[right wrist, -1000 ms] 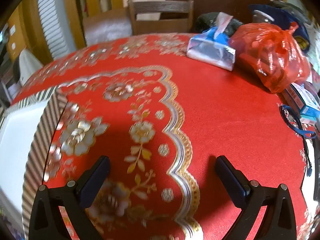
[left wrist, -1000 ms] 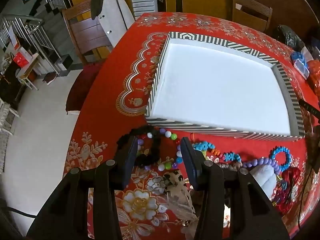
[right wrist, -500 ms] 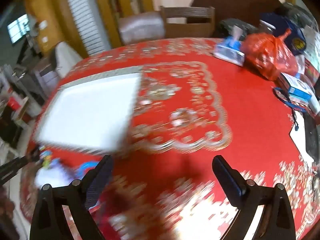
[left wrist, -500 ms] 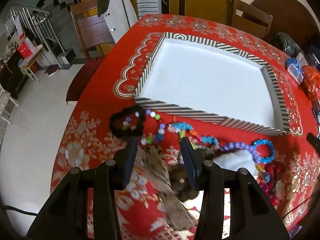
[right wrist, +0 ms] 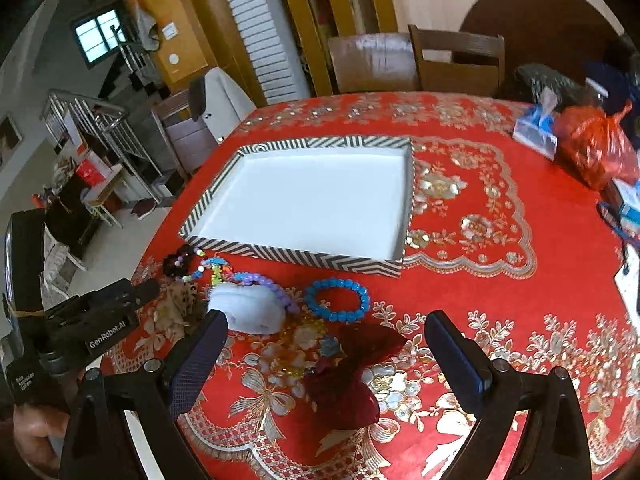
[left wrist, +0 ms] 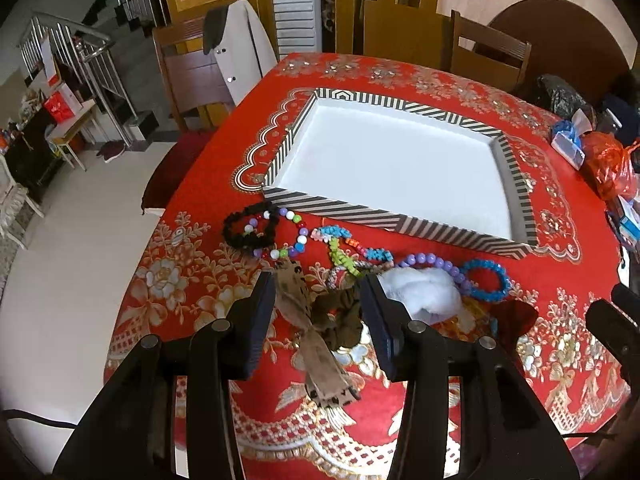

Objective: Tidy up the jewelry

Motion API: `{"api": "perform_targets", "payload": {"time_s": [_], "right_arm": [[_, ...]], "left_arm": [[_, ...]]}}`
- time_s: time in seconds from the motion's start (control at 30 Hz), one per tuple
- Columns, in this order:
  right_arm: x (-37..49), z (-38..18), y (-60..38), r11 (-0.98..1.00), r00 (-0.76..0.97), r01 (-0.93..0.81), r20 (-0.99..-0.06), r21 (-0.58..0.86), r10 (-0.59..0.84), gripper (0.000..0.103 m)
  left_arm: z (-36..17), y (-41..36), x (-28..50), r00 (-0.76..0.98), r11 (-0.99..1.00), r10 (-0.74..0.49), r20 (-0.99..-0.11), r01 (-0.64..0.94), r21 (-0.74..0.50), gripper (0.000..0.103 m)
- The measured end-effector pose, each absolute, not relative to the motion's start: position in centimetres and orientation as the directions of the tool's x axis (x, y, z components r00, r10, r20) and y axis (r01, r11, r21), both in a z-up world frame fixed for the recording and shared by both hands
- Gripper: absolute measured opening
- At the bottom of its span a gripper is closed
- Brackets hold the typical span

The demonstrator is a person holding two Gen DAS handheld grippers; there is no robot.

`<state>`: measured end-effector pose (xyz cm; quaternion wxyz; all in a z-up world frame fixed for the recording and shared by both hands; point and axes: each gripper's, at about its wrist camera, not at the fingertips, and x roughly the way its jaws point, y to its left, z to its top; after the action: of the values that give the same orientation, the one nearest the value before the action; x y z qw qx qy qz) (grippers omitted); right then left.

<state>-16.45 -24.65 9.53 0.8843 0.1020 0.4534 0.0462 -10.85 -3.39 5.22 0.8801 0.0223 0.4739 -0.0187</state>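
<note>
Striped tray (left wrist: pixel 400 224) sits beyond scattered bracelets (left wrist: pixel 484 280), orange bag (left wrist: pixel 608 160) well right.

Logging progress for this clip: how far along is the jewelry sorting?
Nothing done: the striped tray holds nothing. Nothing in hand: left gripper and right gripper are both open above the pile. Left: black bracelet, blue bracelet and the other pieces lie on the tablecloth.

The right jaw hides part of the white puff (left wrist: pixel 424 292); the yellow beads (right wrist: pixel 294 344) blur; the counter (right wrist: pixel 520 300) runs off-frame.
</note>
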Motion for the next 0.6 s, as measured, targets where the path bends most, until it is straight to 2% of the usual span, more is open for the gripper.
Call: {"api": "perform_targets", "payload": {"time_s": [0.4, 0.6], "right_arm": [[-16.3, 10.3, -23.5, 0.976, 0.585, -0.008, -0.791, 0.216, 0.180, 0.098], [-16.4, 9.5, -23.4, 0.959, 0.557, 0.011, -0.798, 0.285, 0.231, 0.098]], "left_arm": [[6.7, -3.7, -11.9, 0.592, 0.999, -0.025, -0.806, 0.054, 0.009, 0.044], [6.6, -3.3, -12.1, 0.585, 0.999, -0.023, -0.811, 0.043, 0.003, 0.044]]}}
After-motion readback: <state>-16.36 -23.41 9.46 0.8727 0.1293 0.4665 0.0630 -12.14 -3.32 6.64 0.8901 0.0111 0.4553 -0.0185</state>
